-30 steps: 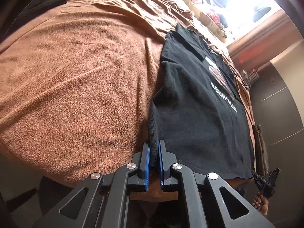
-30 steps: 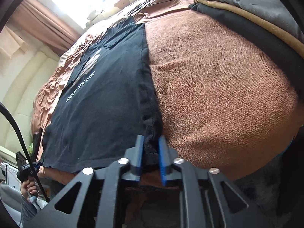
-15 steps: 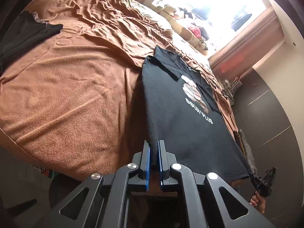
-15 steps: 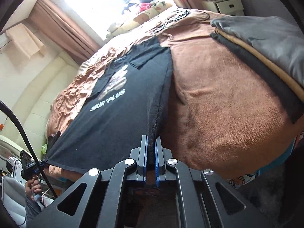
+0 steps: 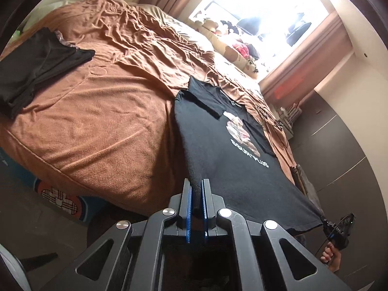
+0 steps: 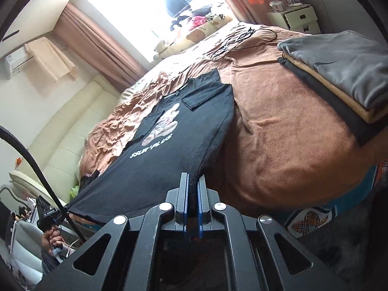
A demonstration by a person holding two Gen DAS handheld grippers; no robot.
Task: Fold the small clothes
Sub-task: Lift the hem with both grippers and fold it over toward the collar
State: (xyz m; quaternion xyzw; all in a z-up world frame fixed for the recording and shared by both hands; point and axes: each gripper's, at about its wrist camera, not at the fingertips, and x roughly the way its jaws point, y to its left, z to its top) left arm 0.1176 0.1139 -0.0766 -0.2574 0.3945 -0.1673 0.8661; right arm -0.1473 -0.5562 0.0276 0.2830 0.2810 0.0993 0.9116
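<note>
Across the foot of the bed, the black T-shirt (image 5: 232, 160) hung stretched between two grippers, its hem end raised off the brown blanket (image 5: 101, 126) while its collar end and folded-in sleeves lay on the bed. The left gripper (image 5: 197, 194) was clamped on one bottom corner of the shirt, black cloth pinched between its blue pads. The right gripper (image 6: 192, 189) was closed the same way on the opposite bottom corner. In the left wrist view the right gripper showed small at the far corner of the hem, with the person's right hand (image 5: 331, 258) below it; in the right wrist view the left hand (image 6: 52, 238) showed below the other corner, beside a black cable (image 6: 29, 160).

The hem ran taut from corner to corner, slightly ragged along its lower edge. A print and white lettering faced up on the shirt.

Bare blanket lay open on either side of the shirt. Further out on one side a dark garment (image 5: 34, 68) lay flat near the blanket's edge. On the other side a stack of folded clothes (image 6: 339, 72), grey over tan over black, sat well apart from the shirt. Plush toys (image 5: 232, 48) lined the bright window beyond the bed's head.
</note>
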